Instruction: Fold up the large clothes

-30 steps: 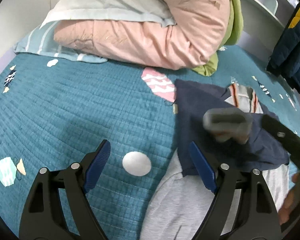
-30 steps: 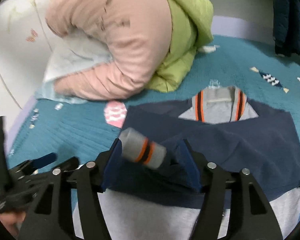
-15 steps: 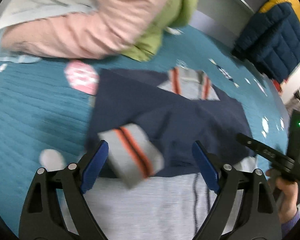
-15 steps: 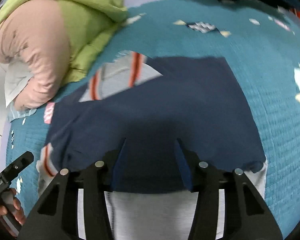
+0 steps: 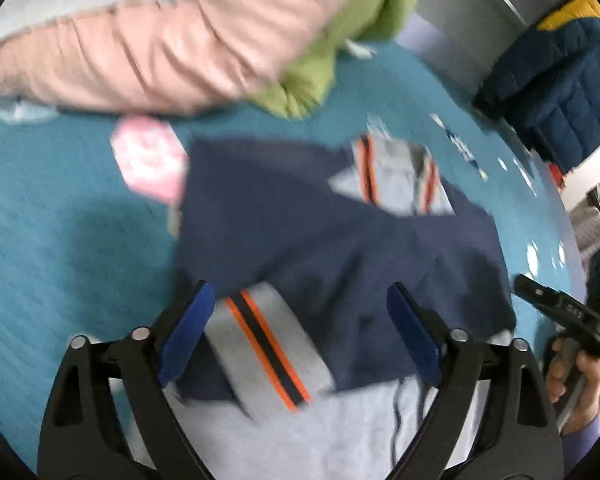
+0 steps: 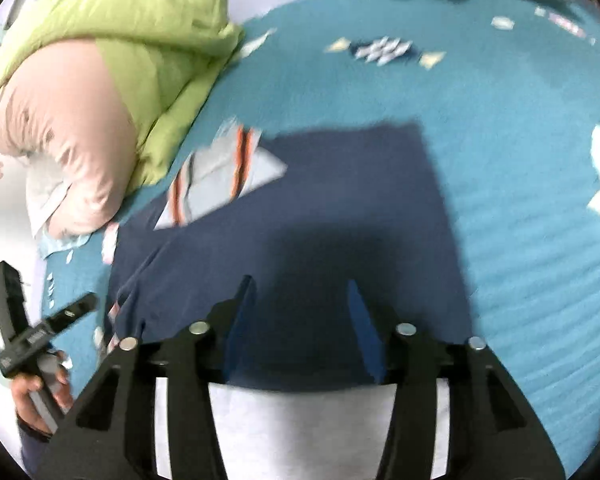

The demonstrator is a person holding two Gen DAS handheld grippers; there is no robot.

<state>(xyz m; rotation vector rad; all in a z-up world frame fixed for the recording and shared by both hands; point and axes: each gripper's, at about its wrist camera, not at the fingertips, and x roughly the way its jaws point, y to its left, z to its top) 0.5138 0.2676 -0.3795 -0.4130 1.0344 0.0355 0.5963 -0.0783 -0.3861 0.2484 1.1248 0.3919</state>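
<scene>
A navy and grey sweatshirt (image 5: 340, 240) with orange-striped collar lies flat on the teal bedspread (image 5: 60, 220). A sleeve is folded across its chest, its grey striped cuff (image 5: 268, 344) lying between the fingers of my left gripper (image 5: 300, 332), which is open and empty above it. The sweatshirt also shows in the right wrist view (image 6: 300, 220). My right gripper (image 6: 300, 320) is open and empty over the navy part, near the grey hem (image 6: 300, 420).
A pink and green duvet (image 5: 220, 32) is piled at the head of the bed, also in the right wrist view (image 6: 120, 80). A navy and yellow padded jacket (image 5: 560, 80) hangs at the right.
The right gripper has let go of the sleeve cuff and swung right over the sweatshirt body. The left gripper has moved right, from the bedspread to over the cuff.
</scene>
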